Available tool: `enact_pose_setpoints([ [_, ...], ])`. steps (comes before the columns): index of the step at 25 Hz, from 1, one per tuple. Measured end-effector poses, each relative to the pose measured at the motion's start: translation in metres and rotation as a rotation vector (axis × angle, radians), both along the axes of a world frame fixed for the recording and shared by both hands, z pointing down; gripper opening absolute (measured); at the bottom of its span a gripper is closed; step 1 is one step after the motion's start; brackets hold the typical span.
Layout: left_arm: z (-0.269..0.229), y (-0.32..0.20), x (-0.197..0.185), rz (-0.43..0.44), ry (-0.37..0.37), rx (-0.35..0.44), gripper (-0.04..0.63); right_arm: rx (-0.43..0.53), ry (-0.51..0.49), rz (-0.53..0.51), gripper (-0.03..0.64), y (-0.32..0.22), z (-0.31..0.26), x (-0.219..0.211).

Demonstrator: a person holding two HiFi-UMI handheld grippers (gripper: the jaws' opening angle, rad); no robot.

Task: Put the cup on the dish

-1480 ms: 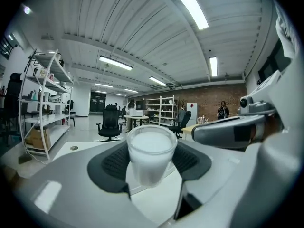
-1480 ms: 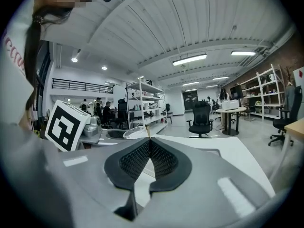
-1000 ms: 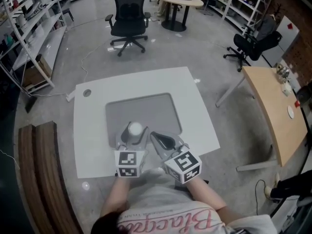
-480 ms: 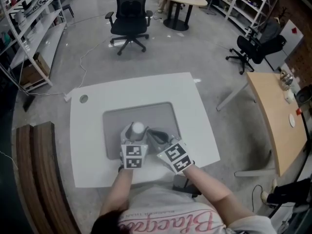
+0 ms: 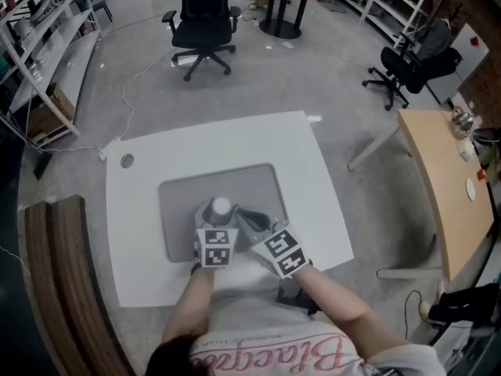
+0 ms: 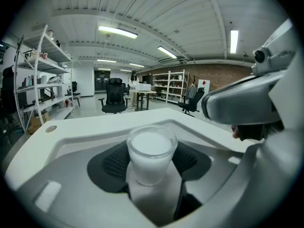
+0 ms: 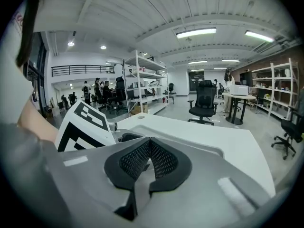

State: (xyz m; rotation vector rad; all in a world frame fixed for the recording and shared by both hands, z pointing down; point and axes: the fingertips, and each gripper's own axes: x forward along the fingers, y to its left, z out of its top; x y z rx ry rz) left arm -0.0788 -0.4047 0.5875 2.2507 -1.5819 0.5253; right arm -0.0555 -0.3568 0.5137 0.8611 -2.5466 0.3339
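A small white cup stands upright between the black pads of my left gripper, which is shut on its sides. From above, the cup shows over the near part of the grey mat, held by the left gripper. Close beside it on the right is my right gripper, jaws together. Its own view shows the right gripper with the meshed pads touching and nothing between them. No dish shows in any view.
The mat lies on a white table with a round cable hole at the far left. A wooden bench runs along the left, and a wooden desk stands at the right. A black office chair is beyond the table.
Both grippers have moved a little forward over the mat and closer together, with the cup still in the left one. In the last half second they hardly moved.
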Motion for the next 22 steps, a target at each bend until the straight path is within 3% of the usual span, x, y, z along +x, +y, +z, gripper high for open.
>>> enact_pose_setpoints([
  [9, 0.002, -0.005, 0.007, 0.029, -0.022, -0.055, 0.279, -0.031, -0.015, 0.018, 0.002, -0.004, 0.001, 0.01],
  [11, 0.002, -0.005, 0.008, 0.038, -0.018, -0.064, 0.363, -0.025, -0.021, 0.017, 0.002, -0.005, -0.003, 0.009],
  [13, -0.001, -0.004, 0.009, 0.05, -0.006, -0.066, 0.394, -0.02, -0.017, 0.025, 0.002, -0.006, -0.004, 0.011],
  [19, -0.026, 0.011, -0.003, 0.057, 0.04, -0.018, 0.384, 0.012, -0.017, 0.022, 0.002, -0.005, -0.014, 0.011],
  [22, -0.047, 0.023, -0.008, 0.039, 0.041, 0.029, 0.272, 0.035, -0.027, 0.012, 0.002, 0.0, -0.022, 0.013],
])
